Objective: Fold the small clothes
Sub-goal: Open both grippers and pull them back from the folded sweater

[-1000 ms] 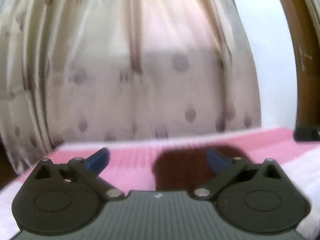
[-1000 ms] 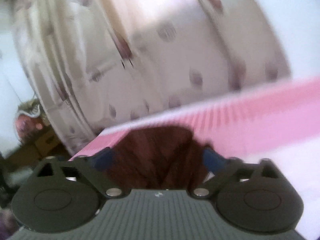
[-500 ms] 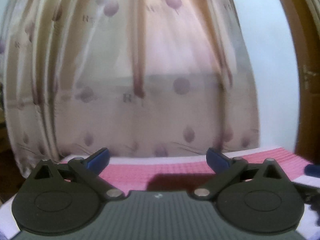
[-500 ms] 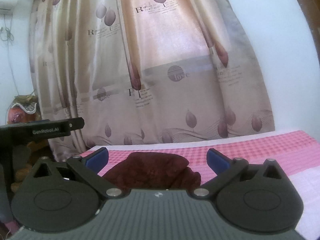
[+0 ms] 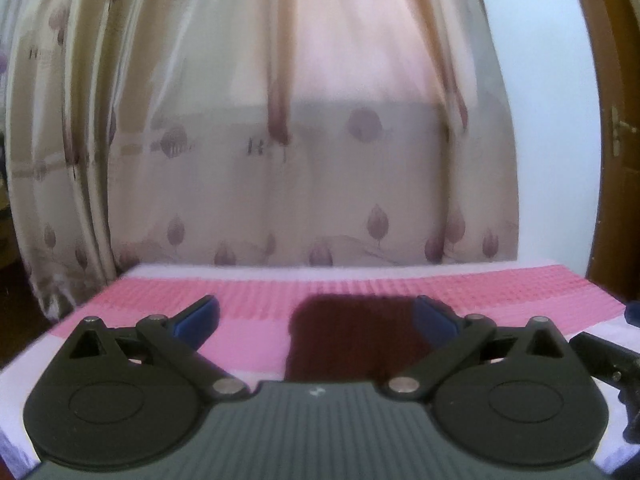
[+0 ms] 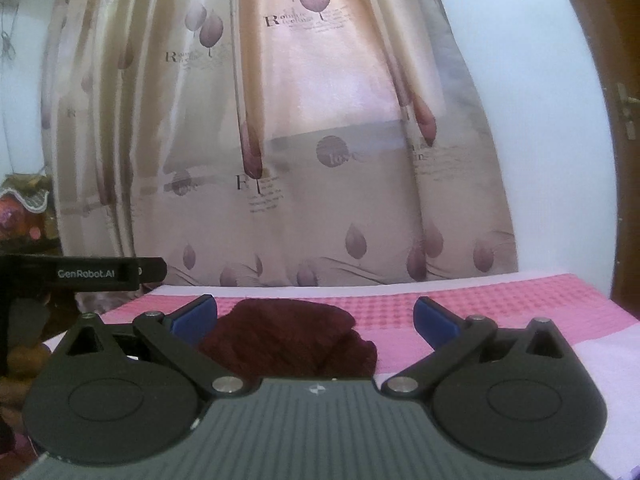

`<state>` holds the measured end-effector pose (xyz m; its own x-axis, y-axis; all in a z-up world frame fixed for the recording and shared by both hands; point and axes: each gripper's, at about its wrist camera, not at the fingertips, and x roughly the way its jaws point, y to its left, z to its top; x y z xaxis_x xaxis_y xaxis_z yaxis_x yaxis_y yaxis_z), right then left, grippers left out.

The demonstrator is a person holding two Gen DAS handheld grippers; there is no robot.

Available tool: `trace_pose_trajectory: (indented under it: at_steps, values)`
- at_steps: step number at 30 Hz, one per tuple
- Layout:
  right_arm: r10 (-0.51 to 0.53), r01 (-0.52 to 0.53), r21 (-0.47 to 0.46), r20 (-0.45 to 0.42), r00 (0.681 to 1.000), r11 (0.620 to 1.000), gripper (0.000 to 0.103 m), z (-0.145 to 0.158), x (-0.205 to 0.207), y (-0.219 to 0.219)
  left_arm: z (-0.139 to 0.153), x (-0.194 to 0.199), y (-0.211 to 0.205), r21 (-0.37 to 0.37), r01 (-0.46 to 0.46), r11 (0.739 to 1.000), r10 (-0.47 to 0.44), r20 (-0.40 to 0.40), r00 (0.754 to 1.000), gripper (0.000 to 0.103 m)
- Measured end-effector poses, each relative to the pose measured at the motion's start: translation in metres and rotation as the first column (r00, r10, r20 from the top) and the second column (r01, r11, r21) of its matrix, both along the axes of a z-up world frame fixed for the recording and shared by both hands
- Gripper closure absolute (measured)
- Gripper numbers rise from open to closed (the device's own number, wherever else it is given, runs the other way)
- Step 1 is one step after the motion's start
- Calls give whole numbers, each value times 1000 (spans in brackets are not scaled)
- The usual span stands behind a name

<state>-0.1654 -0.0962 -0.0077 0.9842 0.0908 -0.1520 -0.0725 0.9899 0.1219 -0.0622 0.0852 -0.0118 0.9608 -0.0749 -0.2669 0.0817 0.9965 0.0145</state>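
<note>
A dark maroon garment [image 6: 292,340] lies bunched on the pink checked cover [image 6: 500,312] of a bed. In the right wrist view it sits just ahead of my right gripper [image 6: 315,316], between the blue fingertips and toward the left one; the jaws are open and hold nothing. In the left wrist view the same garment [image 5: 352,340] lies low in front of my left gripper [image 5: 316,318], toward its right fingertip. That gripper is open and empty too. Both grippers hover above the cloth without touching it.
A beige curtain [image 6: 280,140] with leaf prints hangs behind the bed. A brown door [image 5: 616,120] stands at the right. The other gripper's black body [image 6: 80,272] shows at the left of the right wrist view. Cluttered furniture [image 6: 24,216] sits far left.
Both cameras have settled from blurred motion into a level view over the bed. The maroon garment now lies lower and closer in front of both open grippers.
</note>
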Motion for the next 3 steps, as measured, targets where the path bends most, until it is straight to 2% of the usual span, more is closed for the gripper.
trace_pose_trajectory:
  at_steps: [3]
  values:
    - [-9, 9, -15, -14, 1000, 1000, 0, -4, -1, 5, -5, 2, 2, -4, -4, 1000, 4, -23, 1000, 0]
